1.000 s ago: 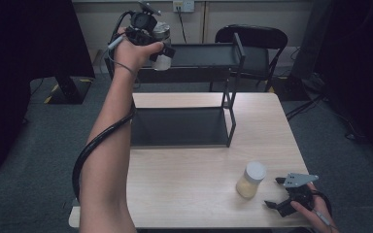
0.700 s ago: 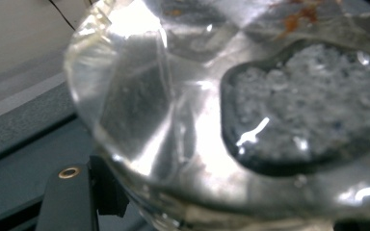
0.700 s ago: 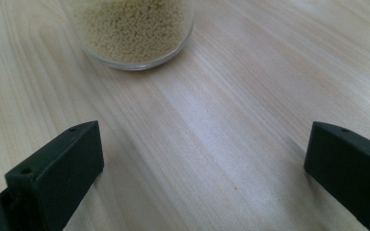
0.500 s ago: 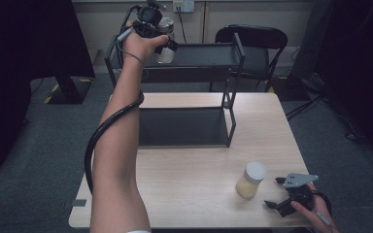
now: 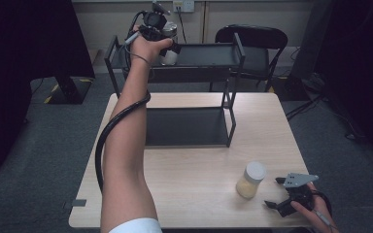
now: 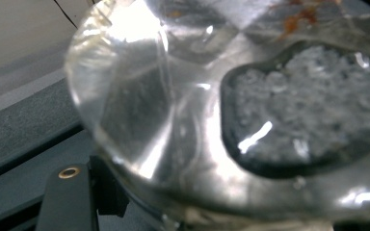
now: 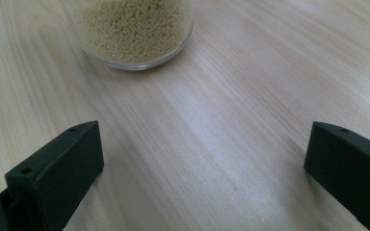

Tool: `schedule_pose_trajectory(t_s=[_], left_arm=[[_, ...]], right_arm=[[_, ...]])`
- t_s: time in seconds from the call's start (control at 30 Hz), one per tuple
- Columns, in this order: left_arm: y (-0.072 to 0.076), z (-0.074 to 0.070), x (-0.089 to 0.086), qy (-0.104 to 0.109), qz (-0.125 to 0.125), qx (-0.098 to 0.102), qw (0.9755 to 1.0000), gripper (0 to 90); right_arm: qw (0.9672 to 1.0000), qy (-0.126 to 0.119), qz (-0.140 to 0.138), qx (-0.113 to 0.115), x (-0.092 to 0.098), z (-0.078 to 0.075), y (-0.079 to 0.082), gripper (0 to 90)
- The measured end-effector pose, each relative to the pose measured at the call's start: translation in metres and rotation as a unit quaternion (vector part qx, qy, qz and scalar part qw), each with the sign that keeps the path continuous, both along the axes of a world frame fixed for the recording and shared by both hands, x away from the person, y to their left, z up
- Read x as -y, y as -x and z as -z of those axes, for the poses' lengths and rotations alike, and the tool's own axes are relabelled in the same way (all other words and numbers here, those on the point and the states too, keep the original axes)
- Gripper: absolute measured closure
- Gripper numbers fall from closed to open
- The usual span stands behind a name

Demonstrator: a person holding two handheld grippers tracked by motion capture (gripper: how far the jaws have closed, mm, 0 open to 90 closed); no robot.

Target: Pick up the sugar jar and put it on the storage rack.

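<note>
Left gripper (image 5: 167, 41) raised, jaws clamped; right gripper (image 5: 277, 193) jaws apart.

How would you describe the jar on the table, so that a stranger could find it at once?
Start at the wooden table and the black two-level shelf on its far side. Nearer the person, by the right tool, stands a small clear jar. It has a white lid and yellowish grains, unlike the jar with white contents held at the top shelf.
</note>
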State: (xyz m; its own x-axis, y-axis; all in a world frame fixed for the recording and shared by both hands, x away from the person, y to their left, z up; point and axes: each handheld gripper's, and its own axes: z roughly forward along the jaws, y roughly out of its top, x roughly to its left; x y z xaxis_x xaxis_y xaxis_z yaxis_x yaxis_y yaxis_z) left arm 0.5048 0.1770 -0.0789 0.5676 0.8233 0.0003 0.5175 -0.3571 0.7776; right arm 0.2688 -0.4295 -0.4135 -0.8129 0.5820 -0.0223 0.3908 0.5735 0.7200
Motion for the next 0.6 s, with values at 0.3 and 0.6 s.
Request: schedule_pose_trajectory(t_s=[0.3,0.6], left_arm=[[-0.0009,0.005,-0.0054,0.015,0.006,0.001,0.9999,30.8],[0.0065,0.0063,-0.0067,0.03,-0.022,0.0,0.9993,15.2]], right_arm=[[1.0,0.0,0.0,0.0,0.0,0.0,0.0,0.0],[1.0,0.0,0.0,0.0,0.0,0.0,0.0,0.0]])
